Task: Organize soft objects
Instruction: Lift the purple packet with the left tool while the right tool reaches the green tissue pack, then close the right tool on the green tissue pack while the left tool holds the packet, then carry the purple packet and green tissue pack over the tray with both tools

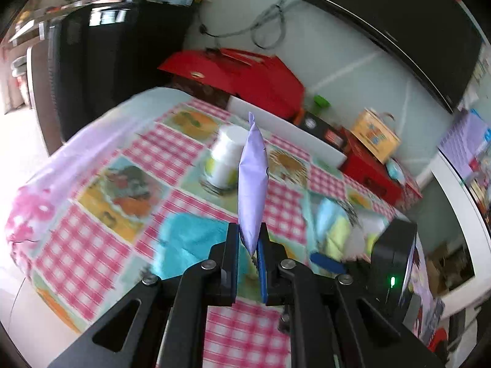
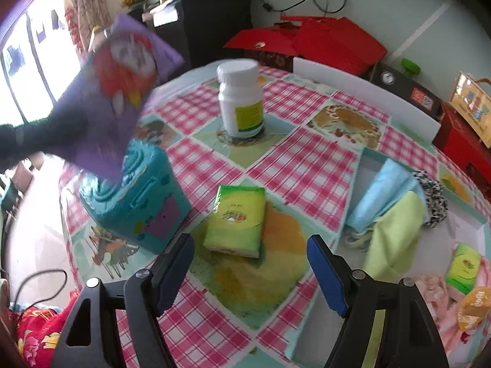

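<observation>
My left gripper [image 1: 248, 247] is shut on a purple soft packet [image 1: 252, 181], held edge-on above the checked tablecloth. The same packet [image 2: 122, 92] shows in the right wrist view at upper left, above a teal tissue pack [image 2: 138, 202]. My right gripper [image 2: 250, 263] is open and empty, just short of a green tissue pack [image 2: 234, 220] lying on the cloth. A white box [image 2: 478, 230] at right holds blue and yellow cloths [image 2: 392, 214], a spotted scrunchie [image 2: 431, 196] and a second green pack [image 2: 463, 266].
A white pill bottle [image 2: 241, 98] stands mid-table; it also shows in the left wrist view [image 1: 225, 156]. Red boxes [image 2: 307, 43] and a yellow carton [image 2: 474, 107] line the far edge. A white board [image 2: 365, 98] lies behind the bottle.
</observation>
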The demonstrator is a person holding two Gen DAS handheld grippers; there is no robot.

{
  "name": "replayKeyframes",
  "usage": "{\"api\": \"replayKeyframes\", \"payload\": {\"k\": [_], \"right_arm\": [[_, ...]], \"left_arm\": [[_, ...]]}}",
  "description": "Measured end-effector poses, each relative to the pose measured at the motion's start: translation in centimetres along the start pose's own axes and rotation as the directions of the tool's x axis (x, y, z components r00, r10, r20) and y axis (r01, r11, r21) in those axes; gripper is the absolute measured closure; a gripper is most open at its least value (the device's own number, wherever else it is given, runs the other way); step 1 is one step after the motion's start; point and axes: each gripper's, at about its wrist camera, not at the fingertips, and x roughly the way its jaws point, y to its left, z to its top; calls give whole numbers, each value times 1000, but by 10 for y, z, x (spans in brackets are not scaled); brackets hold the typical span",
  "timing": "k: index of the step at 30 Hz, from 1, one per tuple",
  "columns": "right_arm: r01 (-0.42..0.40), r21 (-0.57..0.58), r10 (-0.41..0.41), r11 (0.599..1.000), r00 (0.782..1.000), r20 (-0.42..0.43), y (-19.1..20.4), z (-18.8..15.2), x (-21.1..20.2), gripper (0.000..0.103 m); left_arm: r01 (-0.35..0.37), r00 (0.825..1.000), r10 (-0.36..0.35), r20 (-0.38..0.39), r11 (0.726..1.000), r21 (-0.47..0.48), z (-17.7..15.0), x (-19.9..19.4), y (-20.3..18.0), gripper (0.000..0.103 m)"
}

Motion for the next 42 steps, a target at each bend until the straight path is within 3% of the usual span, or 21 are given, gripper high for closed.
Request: {"api": "replayKeyframes", "payload": {"k": [10, 14, 18, 22, 26, 33, 42], "right_arm": [[9, -14, -10, 1000, 998, -63, 15, 6, 31, 28], [17, -16, -18, 1000, 996, -83, 18, 9, 42, 28], [18, -13, -19, 1000, 995, -100, 19, 10, 50, 40], [27, -12, -28, 1000, 994, -109, 18, 11, 56, 42], [25, -2, -25, 1000, 994, -107, 16, 12, 56, 51], [14, 11, -13, 1000, 997, -80, 14, 14, 43, 52], [11, 102, -14, 995, 999, 29, -14, 20, -1, 52]], "left_arm": [[-120, 991, 126, 37, 983, -141, 16, 5, 68, 92], [-132, 990, 138, 23, 977, -168, 16, 14, 81, 92], [-136, 990, 140, 13, 975, -178, 13, 19, 87, 92], [-136, 990, 138, -1, 974, -181, 11, 23, 91, 92], [-137, 990, 137, -10, 974, -180, 11, 26, 91, 92], [-124, 992, 127, 8, 981, -149, 20, 16, 77, 92], [-57, 995, 61, 73, 997, -56, 39, -3, 22, 92]]}}
